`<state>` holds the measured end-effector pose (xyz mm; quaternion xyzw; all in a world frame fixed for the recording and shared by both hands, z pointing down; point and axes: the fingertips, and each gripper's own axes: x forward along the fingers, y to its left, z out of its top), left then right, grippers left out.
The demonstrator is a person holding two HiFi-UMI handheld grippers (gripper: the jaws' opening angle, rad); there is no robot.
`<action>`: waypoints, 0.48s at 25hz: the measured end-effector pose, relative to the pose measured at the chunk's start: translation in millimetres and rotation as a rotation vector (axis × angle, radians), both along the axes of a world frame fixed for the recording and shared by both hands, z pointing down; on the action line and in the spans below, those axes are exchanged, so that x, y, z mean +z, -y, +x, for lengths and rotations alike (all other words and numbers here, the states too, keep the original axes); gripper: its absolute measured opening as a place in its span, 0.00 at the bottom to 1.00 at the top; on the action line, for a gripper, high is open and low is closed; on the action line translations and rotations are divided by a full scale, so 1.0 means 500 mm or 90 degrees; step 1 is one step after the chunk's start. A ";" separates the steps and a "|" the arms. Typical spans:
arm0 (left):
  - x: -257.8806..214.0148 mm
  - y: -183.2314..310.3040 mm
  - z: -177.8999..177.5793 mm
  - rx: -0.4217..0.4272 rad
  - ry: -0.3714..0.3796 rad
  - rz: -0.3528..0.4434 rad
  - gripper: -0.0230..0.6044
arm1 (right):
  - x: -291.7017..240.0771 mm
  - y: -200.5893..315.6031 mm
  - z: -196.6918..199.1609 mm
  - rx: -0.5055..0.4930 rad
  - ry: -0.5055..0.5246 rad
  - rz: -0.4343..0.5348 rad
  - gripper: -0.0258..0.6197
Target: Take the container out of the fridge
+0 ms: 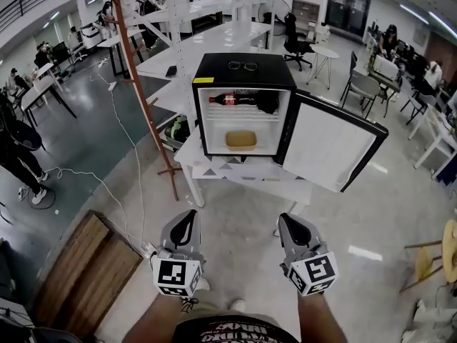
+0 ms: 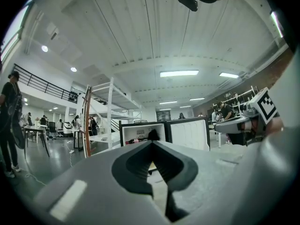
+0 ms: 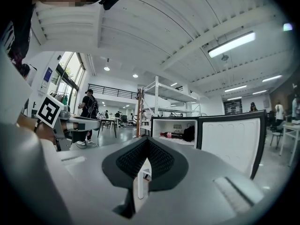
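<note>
A black mini fridge (image 1: 243, 73) stands on a white table (image 1: 214, 171), and its door (image 1: 330, 147) is swung open to the right. On the lower shelf sits a tan, shallow container (image 1: 241, 140). A cola bottle (image 1: 232, 99) lies on the upper shelf next to a dark object (image 1: 268, 102). My left gripper (image 1: 187, 218) and right gripper (image 1: 286, 221) hover side by side over the floor, well short of the fridge, both shut and holding nothing. The right gripper view shows the fridge (image 3: 172, 132), bottle (image 3: 170, 135) and door (image 3: 229, 137) ahead, beyond the right gripper (image 3: 146, 146). In the left gripper view the left gripper (image 2: 152, 146) covers the lower shelf.
Glasses (image 1: 243, 66) rest on top of the fridge. A rust-coloured ladder (image 1: 146, 98) leans left of the table, and cables (image 1: 118, 131) trail across the floor. A wooden pallet (image 1: 78, 270) lies at the lower left. Chairs (image 1: 364, 88) and desks stand at the right, and people at the far left.
</note>
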<state>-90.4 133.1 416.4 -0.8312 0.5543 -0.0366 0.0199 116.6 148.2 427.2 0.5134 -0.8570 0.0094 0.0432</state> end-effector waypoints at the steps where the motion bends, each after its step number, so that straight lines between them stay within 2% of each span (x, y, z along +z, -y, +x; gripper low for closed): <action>1: 0.003 -0.001 -0.006 -0.004 0.002 -0.002 0.04 | 0.002 0.002 -0.001 0.002 0.000 -0.002 0.08; 12: 0.047 0.047 -0.038 -0.001 0.006 -0.032 0.04 | 0.034 0.049 -0.038 -0.005 -0.008 -0.021 0.08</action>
